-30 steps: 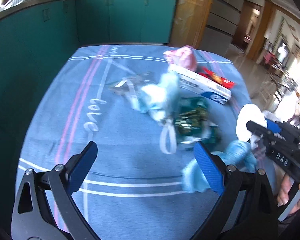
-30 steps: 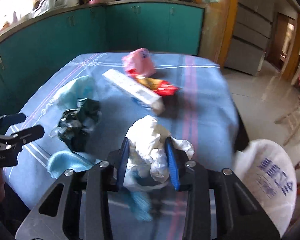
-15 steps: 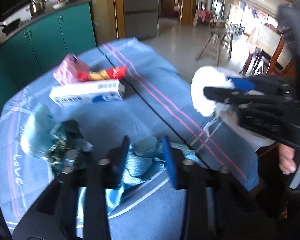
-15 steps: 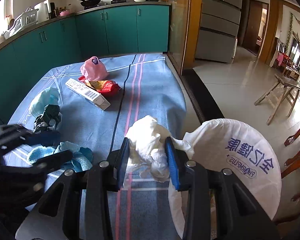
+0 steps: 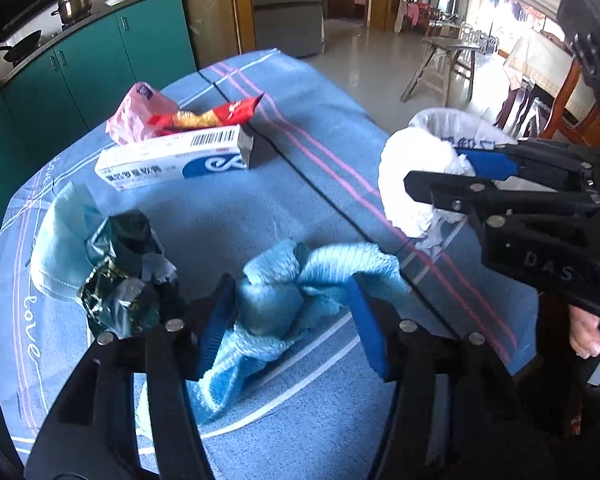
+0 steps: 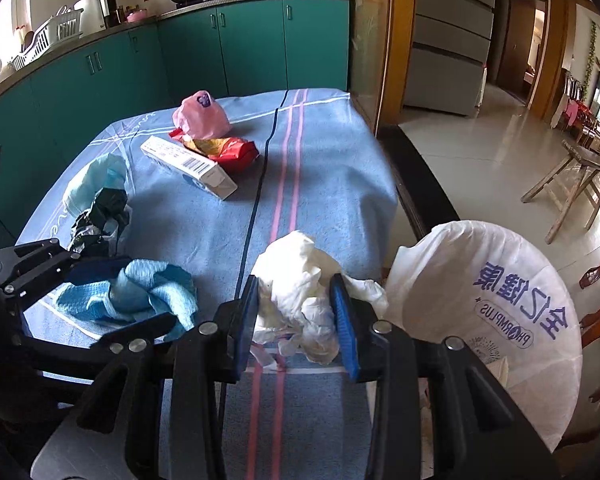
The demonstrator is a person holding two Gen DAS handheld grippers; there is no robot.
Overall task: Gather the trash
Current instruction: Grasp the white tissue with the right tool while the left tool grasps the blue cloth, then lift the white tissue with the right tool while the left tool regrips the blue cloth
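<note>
A crumpled blue cloth (image 5: 284,300) lies on the blue tablecloth (image 5: 260,208) near its front edge. My left gripper (image 5: 290,280) straddles it, jaws opening; the cloth fills the gap and still rests on the table. From the right wrist view the same cloth (image 6: 140,292) sits between the left gripper's (image 6: 140,292) black fingers. My right gripper (image 6: 295,280) is shut on a white crumpled paper wad (image 6: 296,300), held over the table's right edge. Just right of it stands the bin lined with a white printed bag (image 6: 480,300). In the left wrist view the wad (image 5: 408,184) hangs in front of that bag (image 5: 460,128).
More trash lies further back on the table: a white carton (image 5: 172,156), a red snack wrapper (image 5: 208,118), a pink bag (image 5: 136,116), a dark foil wrapper (image 5: 124,272) and a pale blue mask (image 5: 60,232). Teal cabinets (image 6: 240,40) run behind. A wooden bench (image 6: 572,176) stands on the floor.
My left gripper swung right from the table's middle onto the blue cloth, squeezed it, then widened again. The right gripper carried the white wad to the bin at the table's edge.
</note>
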